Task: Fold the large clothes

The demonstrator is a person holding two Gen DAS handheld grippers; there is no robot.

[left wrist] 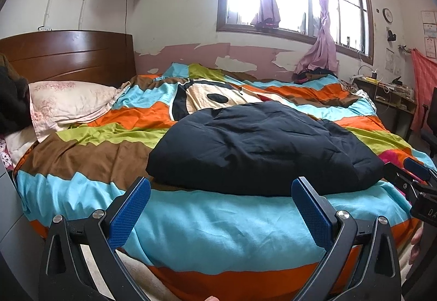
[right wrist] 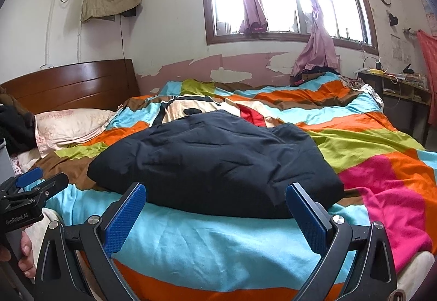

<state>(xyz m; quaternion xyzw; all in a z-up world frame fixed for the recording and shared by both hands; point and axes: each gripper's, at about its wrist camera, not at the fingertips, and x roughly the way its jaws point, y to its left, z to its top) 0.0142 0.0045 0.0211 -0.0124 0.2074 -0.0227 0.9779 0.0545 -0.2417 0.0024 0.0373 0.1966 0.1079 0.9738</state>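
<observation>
- The dark navy padded garment (left wrist: 262, 148) lies bunched in a folded heap on the bed (left wrist: 213, 232), near its front edge, on the striped multicoloured quilt (right wrist: 368, 142).
- The left gripper (left wrist: 221, 208) hovers just short of the garment, its jaws wide and holding nothing.
- The right gripper (right wrist: 215, 212) hangs beside it, jaws likewise wide and empty.
- A pink floral pillow (left wrist: 68, 104) rests by the wooden headboard (left wrist: 71, 55).
</observation>
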